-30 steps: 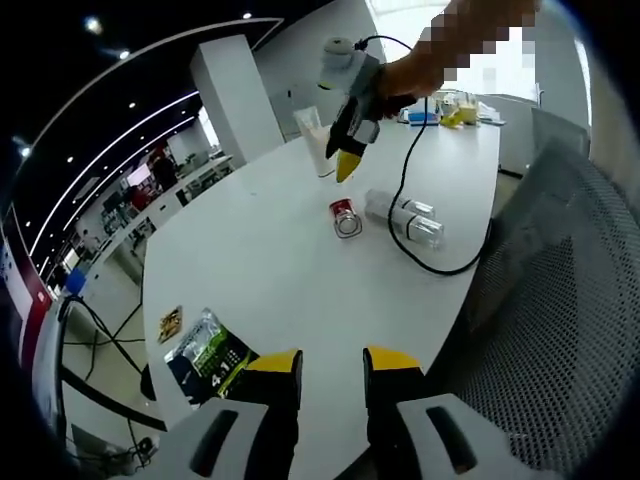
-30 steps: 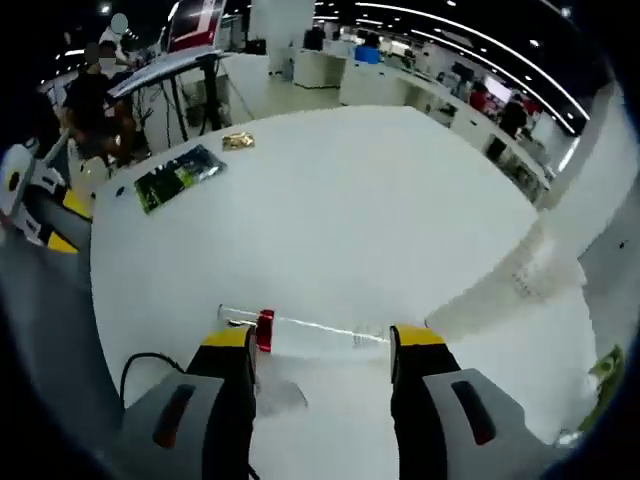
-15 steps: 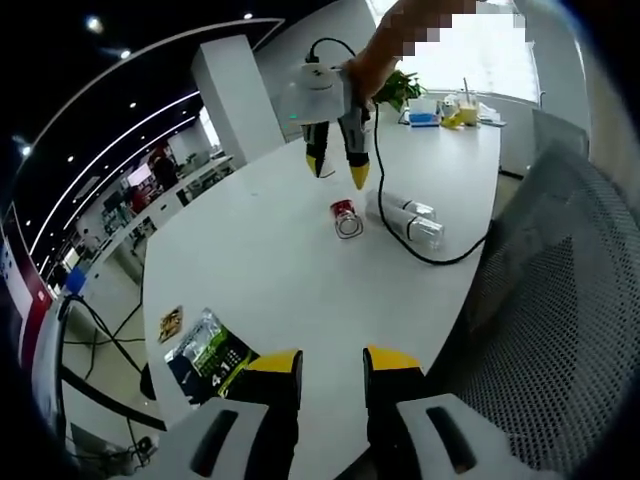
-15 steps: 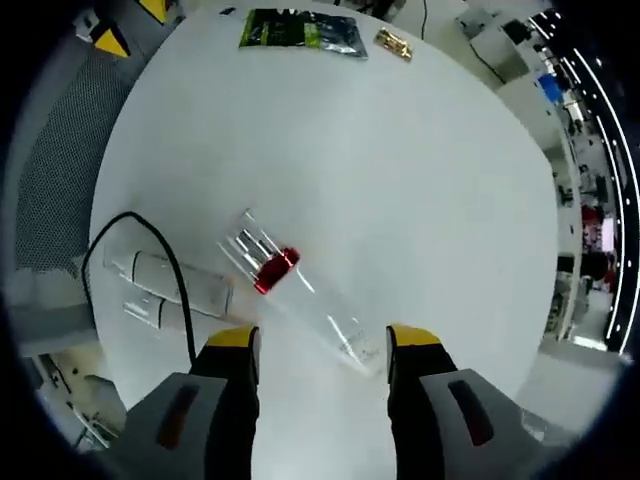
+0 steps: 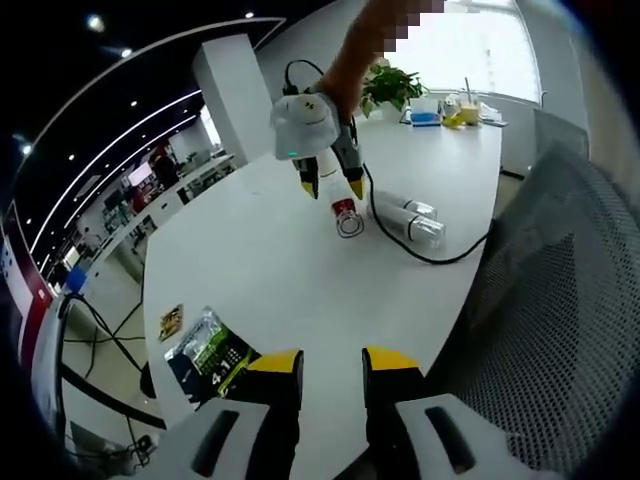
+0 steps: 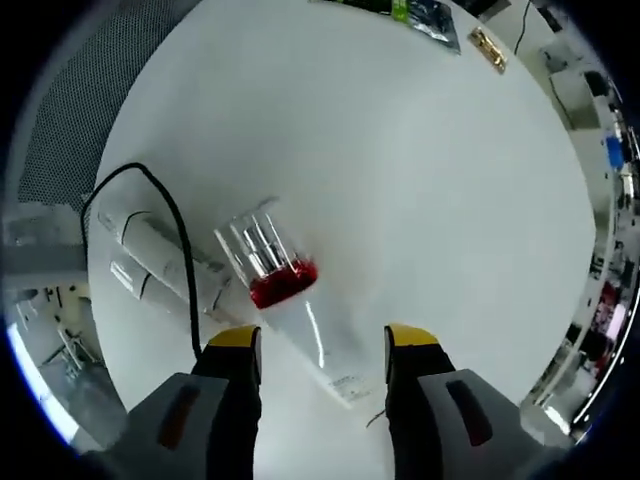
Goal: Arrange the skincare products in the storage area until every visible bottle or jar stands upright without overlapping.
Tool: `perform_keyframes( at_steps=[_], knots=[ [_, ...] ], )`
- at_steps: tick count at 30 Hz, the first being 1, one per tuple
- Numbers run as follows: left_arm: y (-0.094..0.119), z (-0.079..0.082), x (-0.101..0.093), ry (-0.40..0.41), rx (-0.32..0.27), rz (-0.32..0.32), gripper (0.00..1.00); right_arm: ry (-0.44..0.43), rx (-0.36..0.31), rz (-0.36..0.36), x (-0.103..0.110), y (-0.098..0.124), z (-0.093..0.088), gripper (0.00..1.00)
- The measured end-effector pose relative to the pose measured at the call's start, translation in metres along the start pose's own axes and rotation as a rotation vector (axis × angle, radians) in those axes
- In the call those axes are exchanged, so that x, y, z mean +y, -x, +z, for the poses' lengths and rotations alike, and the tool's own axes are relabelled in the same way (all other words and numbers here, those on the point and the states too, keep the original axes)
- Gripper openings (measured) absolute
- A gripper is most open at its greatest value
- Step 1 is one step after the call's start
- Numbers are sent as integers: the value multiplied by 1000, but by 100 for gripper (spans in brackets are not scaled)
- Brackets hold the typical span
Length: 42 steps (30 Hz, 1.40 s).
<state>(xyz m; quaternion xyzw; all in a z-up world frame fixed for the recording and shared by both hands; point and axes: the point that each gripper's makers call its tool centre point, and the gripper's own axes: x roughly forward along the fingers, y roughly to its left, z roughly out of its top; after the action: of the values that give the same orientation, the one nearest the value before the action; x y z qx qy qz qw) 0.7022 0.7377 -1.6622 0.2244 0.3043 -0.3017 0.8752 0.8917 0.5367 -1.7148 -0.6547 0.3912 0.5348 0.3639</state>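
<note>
A white tube [image 6: 318,335] with a red collar and a clear cap lies flat on the white table [image 6: 420,180]. My right gripper [image 6: 322,345] hangs over it, open, with the tube's wide tail showing between its yellow tips. Two clear bottles [image 6: 150,250] lie side by side just left of the tube. In the left gripper view a hand holds the right gripper [image 5: 332,187] pointing down at the red-collared tube [image 5: 346,217], with the lying bottles [image 5: 408,219] to its right. My left gripper [image 5: 332,365] stays open at the near table edge, holding nothing.
A black cable [image 6: 184,255] trails across the lying bottles. A green packet [image 5: 208,352] and a small snack wrapper [image 5: 170,322] rest near the left gripper. A grey mesh chair back [image 5: 560,300] stands to the right. A plant [image 5: 388,85] and small items sit at the far end.
The right gripper has tipped over to look straight down and come in low over the tube. The left gripper has stayed put.
</note>
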Motion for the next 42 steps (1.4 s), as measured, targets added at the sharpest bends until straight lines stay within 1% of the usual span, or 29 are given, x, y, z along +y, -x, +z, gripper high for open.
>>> perform_keyframes(
  at_steps=[1, 3, 4, 7, 11, 12, 15, 18, 21, 22, 24, 26, 28, 29, 30, 32, 34, 35, 36, 37, 38, 40, 42],
  knots=[
    [0, 0, 0, -1, 2, 0, 24, 31, 7, 4, -1, -2, -1, 44],
    [0, -1, 0, 0, 5, -1, 24, 61, 25, 18, 0, -6, -3, 43],
    [0, -1, 0, -1, 7, -1, 24, 67, 22, 18, 0, -8, -3, 42],
    [-1, -2, -1, 0, 12, -3, 23, 124, 27, 33, 2, -12, -2, 39],
    [-2, -4, -1, 1, 21, -8, 23, 138, 27, 48, 3, -21, -2, 37],
    [-1, -4, -2, 1, 22, -9, 23, 142, 36, 46, 2, -21, -4, 37],
    [-2, -5, -3, 1, 27, -14, 23, 136, 26, 52, -2, -21, -3, 35],
    [-3, -6, -4, -2, 33, -21, 23, 144, 17, 49, -1, -21, -3, 35],
    [-3, -8, -4, 0, 40, -24, 23, 185, 35, 44, 2, -21, -2, 31],
    [-3, -8, -4, 0, 42, -26, 23, 215, 53, 37, 0, -22, -3, 30],
    [-3, -8, -4, 0, 44, -27, 23, 226, 70, 34, 1, -23, -4, 29],
    [-3, -9, -5, 0, 45, -27, 23, 213, 66, 36, -1, -22, -4, 28],
    [-3, -9, -5, 0, 47, -28, 22, 181, 56, 40, 0, -22, -6, 27],
    [-3, -9, -5, -1, 47, -28, 22, 155, 46, 38, 0, -22, -7, 26],
    [-3, -9, -5, 2, 48, -29, 22, 102, 33, 35, 0, -21, -7, 26],
    [-3, -10, -4, 2, 49, -27, 22, 40, 17, 27, -2, -20, -9, 25],
    [-3, -10, -4, 2, 49, -27, 22, 27, -3, 17, -2, -19, -10, 25],
    [-3, -9, -4, 3, 49, -26, 22, -10, -18, 6, -2, -18, -10, 25],
    [-3, -10, -4, 4, 50, -25, 22, -43, -35, 8, -1, -18, -9, 25],
    [-3, -10, -4, 5, 50, -24, 22, -89, -44, 34, 2, -17, -8, 25],
    [-4, -10, -4, 5, 51, -24, 22, -91, -53, 20, 0, -16, -8, 25],
    [-4, -10, -4, 5, 52, -25, 22, -82, -50, 12, -1, -15, -10, 25],
    [-4, -10, -4, 4, 50, -24, 22, -156, -94, -1, -4, -10, -6, 25]
  ],
)
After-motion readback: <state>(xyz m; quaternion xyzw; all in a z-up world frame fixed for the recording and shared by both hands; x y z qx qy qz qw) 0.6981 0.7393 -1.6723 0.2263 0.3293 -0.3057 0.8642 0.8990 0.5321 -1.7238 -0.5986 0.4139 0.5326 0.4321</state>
